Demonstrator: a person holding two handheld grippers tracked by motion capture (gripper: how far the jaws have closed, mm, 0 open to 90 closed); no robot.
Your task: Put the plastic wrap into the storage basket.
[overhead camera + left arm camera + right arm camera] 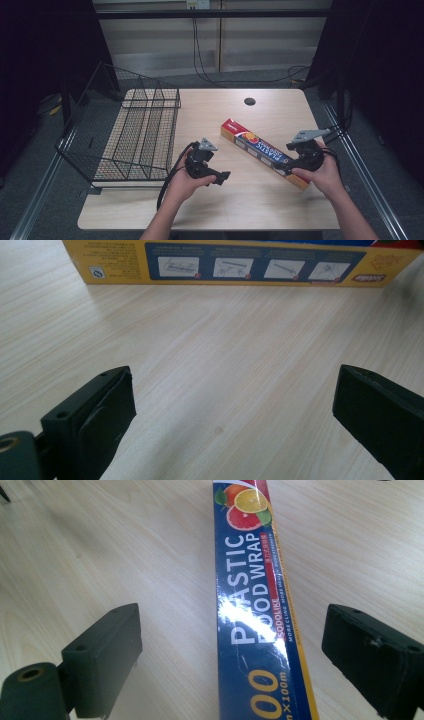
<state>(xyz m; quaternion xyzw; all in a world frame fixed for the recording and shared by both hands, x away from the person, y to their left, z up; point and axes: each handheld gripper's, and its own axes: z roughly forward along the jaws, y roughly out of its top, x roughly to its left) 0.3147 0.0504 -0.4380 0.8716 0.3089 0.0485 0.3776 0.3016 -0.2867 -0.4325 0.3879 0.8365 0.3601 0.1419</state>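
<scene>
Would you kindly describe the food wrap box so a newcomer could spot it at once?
On the pale wooden table, right of the black wire basket, a long narrow box lies diagonally. It alone is colourful: blue and yellow, citrus pictures, "PLASTIC FOOD WRAP" lettering.

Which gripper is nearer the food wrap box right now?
Right. The right gripper straddles the food wrap box near its close end, jaws open; the left gripper sits beside it, apart.

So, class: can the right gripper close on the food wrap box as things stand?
Probably yes. The right gripper is open, with one jaw on each side of the food wrap box, which lies flat on the table with nothing between it and the jaws.
</scene>
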